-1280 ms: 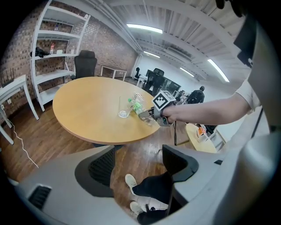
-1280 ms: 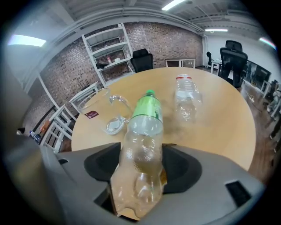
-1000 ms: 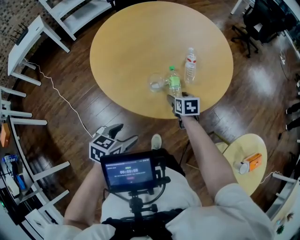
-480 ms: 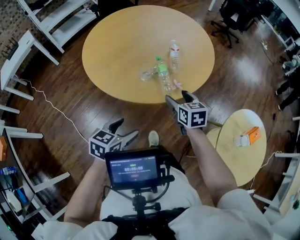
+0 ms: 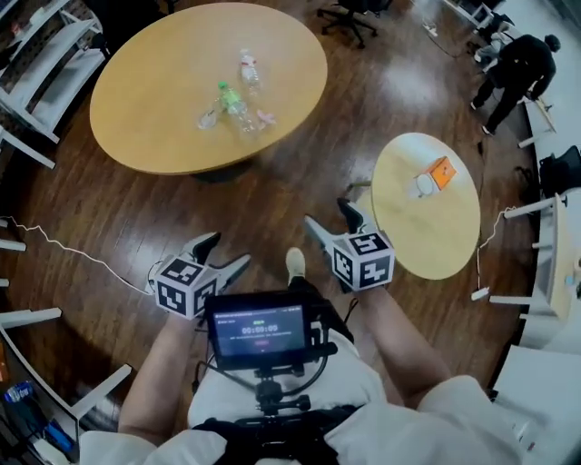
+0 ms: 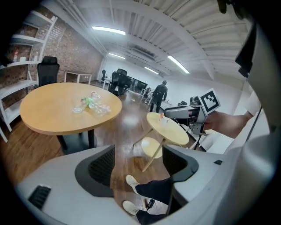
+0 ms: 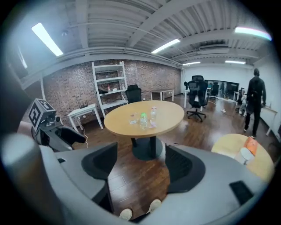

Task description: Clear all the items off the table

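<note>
Far from both grippers, the round wooden table (image 5: 154,109) carries a green-capped bottle (image 5: 234,104), a clear red-labelled bottle (image 5: 248,65), a small clear glass (image 5: 209,116) and a pink scrap (image 5: 265,116). The right gripper view shows the same table (image 7: 167,116) and green-capped bottle (image 7: 142,119) well beyond the jaws. My left gripper (image 5: 222,254) is low by my left knee, open and empty. Held over the floor between the two tables, my right gripper (image 5: 331,221) is also open, with nothing between its fingers.
A small round side table (image 5: 454,236) to my right carries an orange box (image 5: 440,171) and a white object (image 5: 422,184). White shelving (image 5: 27,54) stands at the left, office chairs (image 5: 349,14) beyond the big table. A person in black (image 5: 517,59) stands far right.
My right gripper has drawn back from the bottles at the table edge, empty. The whole view has backed away and turned right, bringing the small side table closer.
</note>
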`<state>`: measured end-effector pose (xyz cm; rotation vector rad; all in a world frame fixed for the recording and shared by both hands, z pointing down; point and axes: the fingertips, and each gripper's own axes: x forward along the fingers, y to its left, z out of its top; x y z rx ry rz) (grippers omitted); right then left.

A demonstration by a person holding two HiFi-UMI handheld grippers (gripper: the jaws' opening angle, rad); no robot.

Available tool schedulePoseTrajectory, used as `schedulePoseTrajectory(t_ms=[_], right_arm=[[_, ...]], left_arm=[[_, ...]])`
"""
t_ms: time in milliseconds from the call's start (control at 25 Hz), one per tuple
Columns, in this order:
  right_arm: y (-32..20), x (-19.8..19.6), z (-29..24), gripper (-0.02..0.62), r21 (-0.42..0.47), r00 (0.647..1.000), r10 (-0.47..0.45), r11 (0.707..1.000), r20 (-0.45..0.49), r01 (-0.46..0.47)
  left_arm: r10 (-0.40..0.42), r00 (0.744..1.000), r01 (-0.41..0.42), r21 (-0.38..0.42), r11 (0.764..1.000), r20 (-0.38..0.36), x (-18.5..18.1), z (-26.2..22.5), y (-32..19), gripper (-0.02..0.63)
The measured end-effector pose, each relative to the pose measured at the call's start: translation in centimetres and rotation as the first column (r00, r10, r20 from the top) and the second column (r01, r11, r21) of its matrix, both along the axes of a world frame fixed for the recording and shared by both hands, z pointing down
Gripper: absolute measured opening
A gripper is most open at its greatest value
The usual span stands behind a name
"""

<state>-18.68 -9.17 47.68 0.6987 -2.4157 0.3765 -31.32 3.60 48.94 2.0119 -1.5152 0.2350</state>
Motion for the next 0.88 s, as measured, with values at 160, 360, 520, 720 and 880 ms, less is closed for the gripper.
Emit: schedulePoseTrajectory(t_ms=[160,360,520,720,880], right_arm=[[1.8,8.4,-0.3,0.354,0.007,0.991,0.131,0.991,-0.029,-0.131],[3.7,19.4,-0.3,0.354,0.008,0.949,0.307,0.952,-0.067,-0.307],[5.5,27.4,-0.7,0.354,0.031,0.91,0.408,0.913,-0.08,-0.406],[7.6,36.4,-1.5,0.354,0.033,0.867,0.496,0.868,-0.047,-0.495],[9.0,42.0,-1.6,0.354,0.03,0.851,0.526,0.85,-0.001,-0.525]], left_arm=[[0.098,0.995,-0.098,0.02,0.995,-0.001,4.1,-0.4,-0.7,0.334],[0.215,0.976,-0.215,0.021,0.976,-0.017,9.7,0.2,-1.8,0.334],[0.274,0.961,-0.274,0.027,0.961,-0.02,14.5,0.1,-2.6,0.334],[0.302,0.953,-0.302,0.039,0.952,0.011,21.8,-0.8,-3.7,0.334],[0.289,0.957,-0.29,0.049,0.956,0.036,27.3,-2.1,-3.5,0.334]])
